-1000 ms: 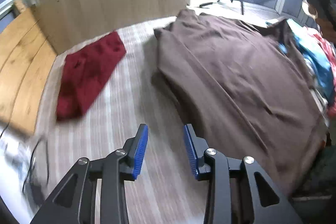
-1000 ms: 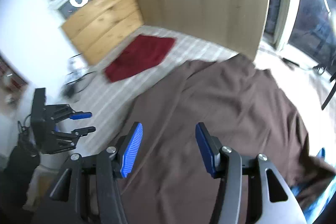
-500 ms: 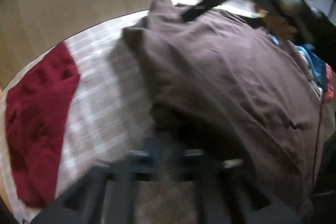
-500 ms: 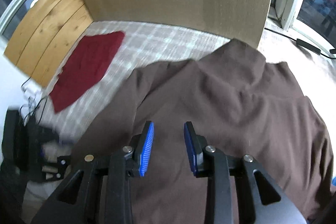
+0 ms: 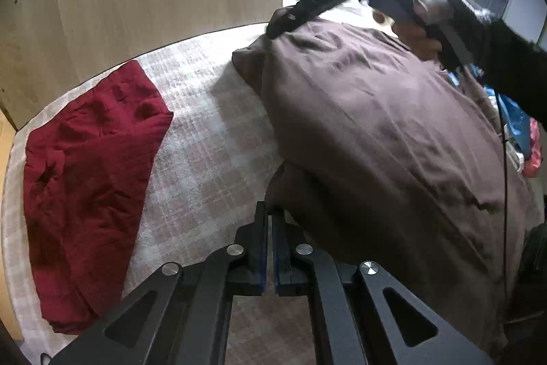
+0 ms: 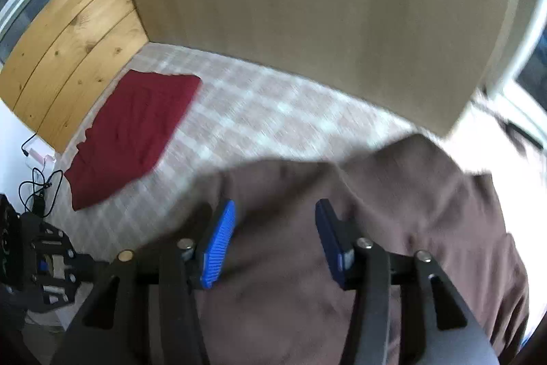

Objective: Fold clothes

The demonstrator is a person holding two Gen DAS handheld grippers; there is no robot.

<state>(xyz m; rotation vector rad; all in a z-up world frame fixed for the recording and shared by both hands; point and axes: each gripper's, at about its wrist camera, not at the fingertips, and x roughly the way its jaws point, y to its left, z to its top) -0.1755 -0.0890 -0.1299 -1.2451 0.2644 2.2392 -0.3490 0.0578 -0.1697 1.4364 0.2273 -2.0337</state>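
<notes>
A soft, wrinkled brown garment (image 5: 376, 132) sprawls over the right half of a plaid-woven bed cover (image 5: 212, 139). At lower centre, the left tongs (image 5: 270, 228) are fully closed at the garment's near edge; whether cloth is pinched is hidden. The right tongs (image 6: 275, 228), half spread after widening, hover blurred above brown fabric, gripping nothing. A folded crimson cloth (image 5: 89, 166) lies left.
</notes>
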